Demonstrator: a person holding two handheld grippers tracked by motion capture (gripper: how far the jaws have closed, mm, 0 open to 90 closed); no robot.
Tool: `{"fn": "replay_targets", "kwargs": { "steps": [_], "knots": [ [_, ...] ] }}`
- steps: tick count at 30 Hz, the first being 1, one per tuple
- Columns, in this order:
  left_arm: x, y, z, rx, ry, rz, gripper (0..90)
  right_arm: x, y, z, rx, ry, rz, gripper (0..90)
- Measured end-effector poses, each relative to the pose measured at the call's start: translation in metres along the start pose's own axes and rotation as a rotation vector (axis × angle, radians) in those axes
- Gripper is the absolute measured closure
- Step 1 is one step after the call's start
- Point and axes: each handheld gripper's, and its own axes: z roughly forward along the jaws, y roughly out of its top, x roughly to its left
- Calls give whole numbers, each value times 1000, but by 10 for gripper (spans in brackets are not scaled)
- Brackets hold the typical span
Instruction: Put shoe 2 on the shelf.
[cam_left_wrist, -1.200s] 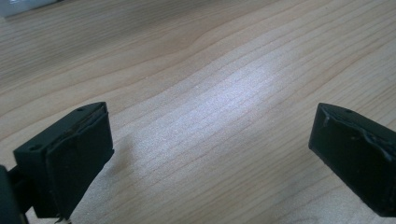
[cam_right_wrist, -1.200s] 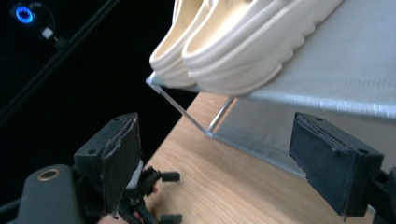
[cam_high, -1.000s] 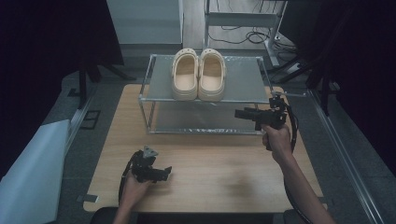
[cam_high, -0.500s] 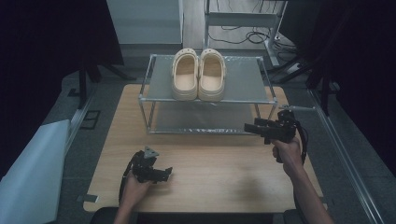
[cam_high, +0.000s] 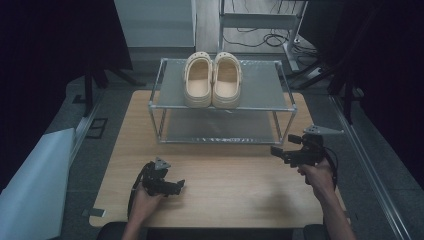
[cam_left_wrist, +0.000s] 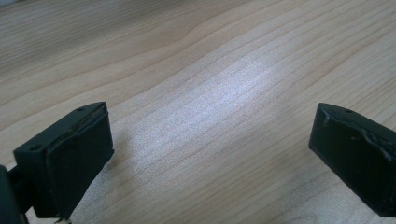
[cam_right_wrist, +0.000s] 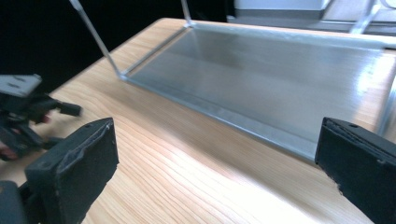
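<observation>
A pair of cream clogs (cam_high: 212, 80) stands side by side on the top shelf of a metal rack (cam_high: 260, 87), toes toward me. My left gripper (cam_high: 179, 186) rests low on the wooden table (cam_high: 235, 185) at the front left. Its jaws stand wide apart over bare wood (cam_left_wrist: 210, 144). My right gripper (cam_high: 276, 151) hovers at the rack's front right corner and points left. Its jaws have just been opening and stand wide, with nothing between them (cam_right_wrist: 215, 163). Past them lies the rack's lower shelf (cam_right_wrist: 280, 79), and the left gripper (cam_right_wrist: 23, 121) is off to the left.
The rack takes up the far half of the table. A white sheet (cam_high: 35, 185) leans off the table's left side. Metal stands and cables (cam_high: 270, 37) sit on the floor behind, and a rail (cam_high: 370, 170) runs along the right.
My right hand has come down and toward me, from the height of the rack's top shelf to near the table. The left hand has stayed put.
</observation>
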Motion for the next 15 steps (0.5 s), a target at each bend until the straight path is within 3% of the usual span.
{"fn": "replay_targets", "kwargs": {
  "steps": [6, 15],
  "knots": [
    [0, 0, 0, 2, 1, 3, 0, -3, -15, -8, 26, -84, -19, 0],
    [-2, -1, -1, -5, 17, 8, 0, 2, -44, 1, 78, -138, -33, 0]
  ]
}}
